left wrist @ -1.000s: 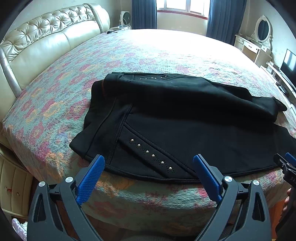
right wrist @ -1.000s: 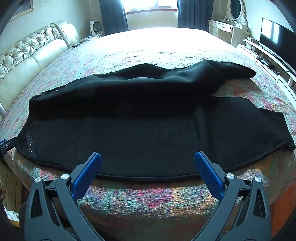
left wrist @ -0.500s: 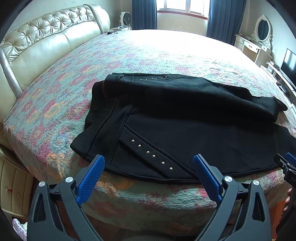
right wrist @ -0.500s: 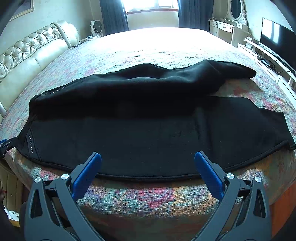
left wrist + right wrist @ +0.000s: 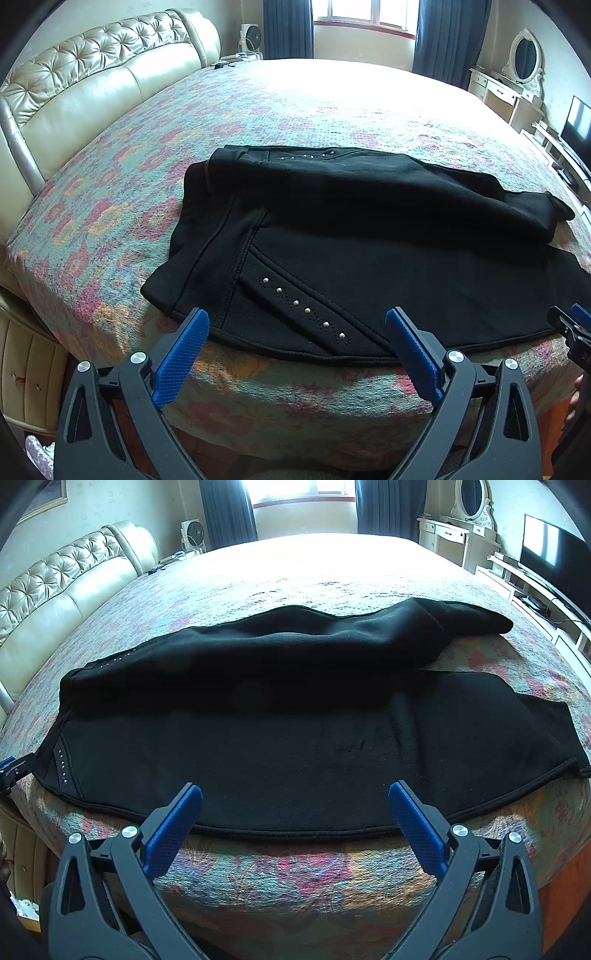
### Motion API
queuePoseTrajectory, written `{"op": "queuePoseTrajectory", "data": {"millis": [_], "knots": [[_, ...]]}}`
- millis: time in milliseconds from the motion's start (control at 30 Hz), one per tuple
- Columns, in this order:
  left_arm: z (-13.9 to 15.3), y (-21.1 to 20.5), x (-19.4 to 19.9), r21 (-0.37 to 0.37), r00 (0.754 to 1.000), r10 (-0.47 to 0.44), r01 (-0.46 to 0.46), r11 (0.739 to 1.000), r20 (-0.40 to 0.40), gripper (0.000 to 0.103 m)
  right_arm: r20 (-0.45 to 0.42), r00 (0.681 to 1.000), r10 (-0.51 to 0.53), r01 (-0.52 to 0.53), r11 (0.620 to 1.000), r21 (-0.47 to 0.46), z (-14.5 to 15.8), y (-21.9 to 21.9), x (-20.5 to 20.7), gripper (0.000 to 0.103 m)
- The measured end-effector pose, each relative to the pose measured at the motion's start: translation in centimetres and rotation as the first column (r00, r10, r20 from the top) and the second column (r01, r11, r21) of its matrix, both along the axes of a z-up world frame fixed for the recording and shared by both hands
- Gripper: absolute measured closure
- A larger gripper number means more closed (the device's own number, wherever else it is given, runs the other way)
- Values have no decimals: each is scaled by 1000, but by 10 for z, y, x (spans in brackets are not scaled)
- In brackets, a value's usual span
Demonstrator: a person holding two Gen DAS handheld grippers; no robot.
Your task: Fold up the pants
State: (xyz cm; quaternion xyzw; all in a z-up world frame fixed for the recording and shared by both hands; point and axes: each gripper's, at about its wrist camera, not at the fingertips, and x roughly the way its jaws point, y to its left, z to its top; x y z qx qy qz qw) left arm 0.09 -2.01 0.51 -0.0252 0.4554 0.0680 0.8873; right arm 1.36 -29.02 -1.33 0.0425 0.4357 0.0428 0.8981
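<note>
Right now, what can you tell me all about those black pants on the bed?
The pants are black, soft and fleecy-looking, lying flat along the near edge of the bed. The waist end lies toward the headboard, where a slanted strip carries small silver studs. The far leg is bunched and lies partly over the near one. Only the bedspread touches them; both grippers hang open just short of the near hem.

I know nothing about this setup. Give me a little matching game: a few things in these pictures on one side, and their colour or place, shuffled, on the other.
Things:
1. pants
2. headboard
3. television
4. pads of the right gripper

Descriptions:
A. blue
B. cream, tufted, at the left of the bed
C. dark screen by the right wall
D. black, lying across the near edge of the bed

Pairs: 1-D, 2-B, 3-C, 4-A
</note>
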Motion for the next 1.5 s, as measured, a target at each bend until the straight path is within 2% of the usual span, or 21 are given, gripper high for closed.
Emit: {"op": "queuePoseTrajectory", "data": {"millis": [567,633,733,800,900,1000,1100,1167,1267,1367,1433,1500], "knots": [[1,0,0,-7,1000,-12,12,1000,1,8,-7,1000,16,-16,1000,10,0,3,1,2],[4,1,1,-36,999,-49,49,998,1,8,-14,999,29,-29,999,28,1,2,1,2],[13,8,4,-125,995,-103,100,987,-16,8,-36,996,81,-77,992,97,6,-1,6,2],[23,24,9,-199,995,-104,102,975,0,8,-48,989,142,-132,976,172,12,-2,11,2],[34,59,28,-316,993,-117,113,942,6,8,-23,965,262,-247,933,260,26,-3,24,2],[35,107,61,-384,994,-105,91,919,-17,8,35,933,359,-357,904,237,42,-2,43,2],[24,158,103,-437,996,-59,25,899,-62,8,73,915,396,-403,890,213,52,-3,66,2],[8,193,133,-519,995,-55,2,855,-87,8,78,913,399,-407,891,204,54,-4,85,2],[-20,232,174,-577,990,-8,-77,813,-143,8,66,916,396,-401,896,189,47,-1,114,2],[-48,244,211,-587,980,-33,-92,804,-198,8,51,913,404,-407,897,175,37,6,135,2],[-63,239,228,-578,971,-78,-70,813,-227,8,46,908,417,-418,892,169,31,11,147,2],[-68,231,241,-591,969,-130,-21,806,-211,8,47,898,437,-438,883,170,26,16,155,2]]}}
